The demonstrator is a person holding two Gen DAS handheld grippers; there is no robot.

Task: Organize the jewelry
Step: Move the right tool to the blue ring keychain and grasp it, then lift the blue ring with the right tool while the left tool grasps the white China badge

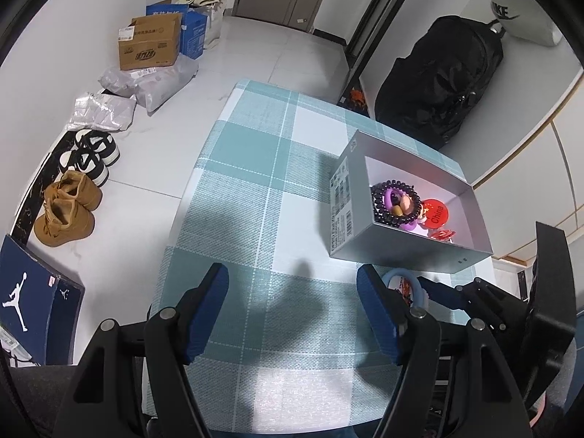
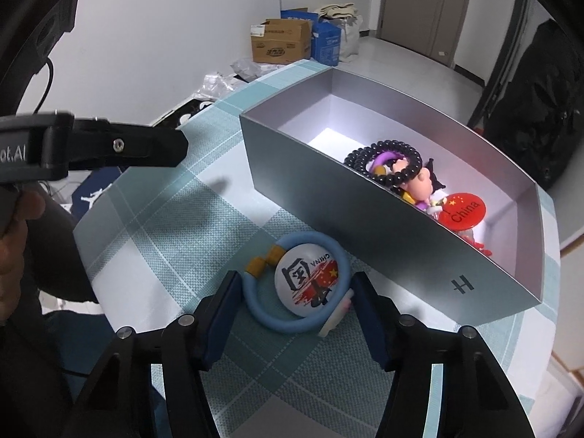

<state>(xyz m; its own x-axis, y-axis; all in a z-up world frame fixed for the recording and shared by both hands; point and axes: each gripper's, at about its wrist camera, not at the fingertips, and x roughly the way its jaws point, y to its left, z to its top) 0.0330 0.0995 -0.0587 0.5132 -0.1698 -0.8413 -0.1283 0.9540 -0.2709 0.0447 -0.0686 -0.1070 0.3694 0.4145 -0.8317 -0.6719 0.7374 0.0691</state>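
A light-blue ring [image 2: 292, 325] with yellow beads lies on the checked tablecloth [image 2: 175, 219], and a white round "CHINA" badge [image 2: 306, 281] rests inside it. My right gripper [image 2: 295, 284] straddles both, its blue pads close beside the ring's sides; I see no firm squeeze. Just behind stands the open grey box [image 2: 328, 200], holding a black bead bracelet [image 2: 365, 153], a cartoon figure [image 2: 423, 182] and a red "China" badge [image 2: 461, 208]. My left gripper [image 1: 292, 277] hovers open over bare cloth, left of the box [image 1: 401, 252]. The ring [image 1: 398, 273] peeks out behind its right finger.
The table's left edge drops to a white tiled floor with brown boots [image 1: 69, 211], black-and-white sneakers [image 1: 91, 157], cardboard boxes [image 1: 149, 43] and a blue shoebox [image 1: 33, 292]. A black backpack [image 1: 445, 80] leans beyond the far corner. A hand [image 2: 14, 226] holds the left gripper.
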